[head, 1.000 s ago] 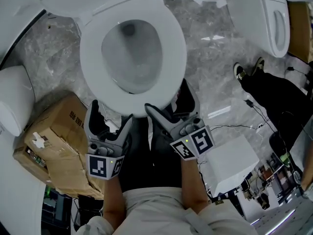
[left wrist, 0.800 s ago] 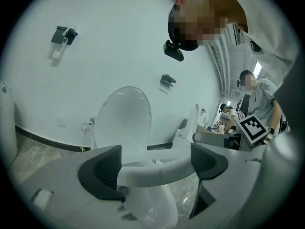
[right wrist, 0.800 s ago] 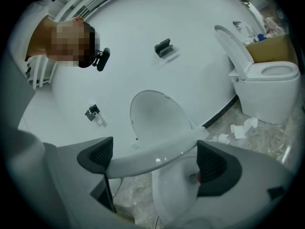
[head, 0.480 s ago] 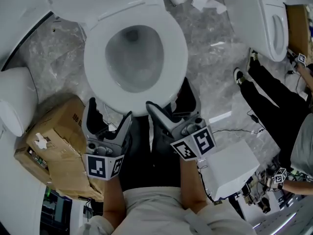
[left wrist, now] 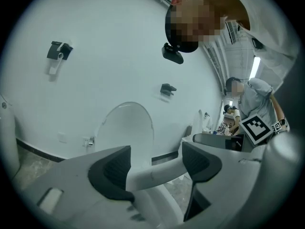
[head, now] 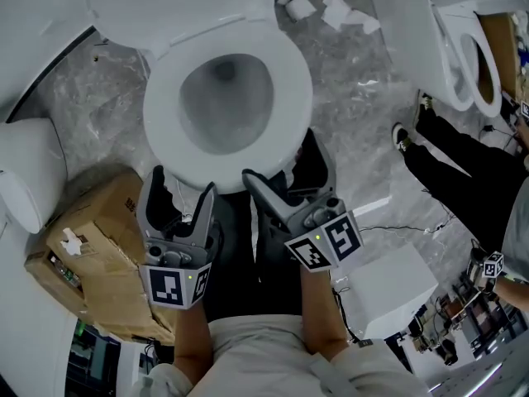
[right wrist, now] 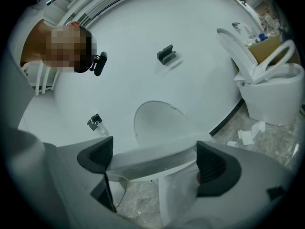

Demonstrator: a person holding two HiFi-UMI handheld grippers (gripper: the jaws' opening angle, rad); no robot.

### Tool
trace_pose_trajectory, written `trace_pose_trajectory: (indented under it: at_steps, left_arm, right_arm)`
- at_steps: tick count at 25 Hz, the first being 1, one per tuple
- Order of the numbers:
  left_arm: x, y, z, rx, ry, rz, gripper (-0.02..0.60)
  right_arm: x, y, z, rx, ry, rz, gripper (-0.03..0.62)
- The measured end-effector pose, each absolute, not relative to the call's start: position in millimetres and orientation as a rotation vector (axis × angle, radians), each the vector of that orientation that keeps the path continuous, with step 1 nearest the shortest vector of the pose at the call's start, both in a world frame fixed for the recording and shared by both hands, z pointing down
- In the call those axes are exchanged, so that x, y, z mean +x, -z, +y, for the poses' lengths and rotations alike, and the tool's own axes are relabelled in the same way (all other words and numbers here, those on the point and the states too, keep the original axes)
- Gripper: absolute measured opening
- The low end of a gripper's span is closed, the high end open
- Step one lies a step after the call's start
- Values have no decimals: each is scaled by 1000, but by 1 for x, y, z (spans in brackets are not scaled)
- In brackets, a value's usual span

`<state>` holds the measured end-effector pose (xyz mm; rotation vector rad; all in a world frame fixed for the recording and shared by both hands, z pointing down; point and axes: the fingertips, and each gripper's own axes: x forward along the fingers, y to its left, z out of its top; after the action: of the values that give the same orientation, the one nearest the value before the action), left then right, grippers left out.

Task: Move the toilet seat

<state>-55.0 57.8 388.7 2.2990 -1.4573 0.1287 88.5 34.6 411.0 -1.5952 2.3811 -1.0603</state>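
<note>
A white toilet seat (head: pixel 293 98) lies ring-down on its bowl, with the lid (left wrist: pixel 128 132) upright against the wall. My left gripper (head: pixel 182 184) is at the seat's front rim. That rim (left wrist: pixel 147 175) runs across the gap between its dark pads (left wrist: pixel 112 173). Its jaws have just been closing, but they still stand wide. My right gripper (head: pixel 285 176) is beside it at the same rim. There the seat edge (right wrist: pixel 152 168) also spans the space between the pads (right wrist: pixel 212 168). The edge looks slightly raised off the bowl.
A cardboard box (head: pixel 91 246) sits at the left by my legs and a white box (head: pixel 388 284) at the right. A second toilet (head: pixel 463 48) and crumpled paper (head: pixel 339 7) are at the upper right. A person's dark legs (head: pixel 463 172) stand nearby.
Both grippers have crept up toward the seat's front rim. The left jaws have narrowed. The people at the right have shifted.
</note>
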Motion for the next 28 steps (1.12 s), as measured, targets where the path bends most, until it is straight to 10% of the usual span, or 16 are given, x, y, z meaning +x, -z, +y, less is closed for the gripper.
trace_pose_trajectory:
  at_steps: [28]
  left_arm:
    - [-57,-339,-15,2329,-56,-1742,52]
  right_arm:
    - [79,-375,-23,-1531,1023,2374,535]
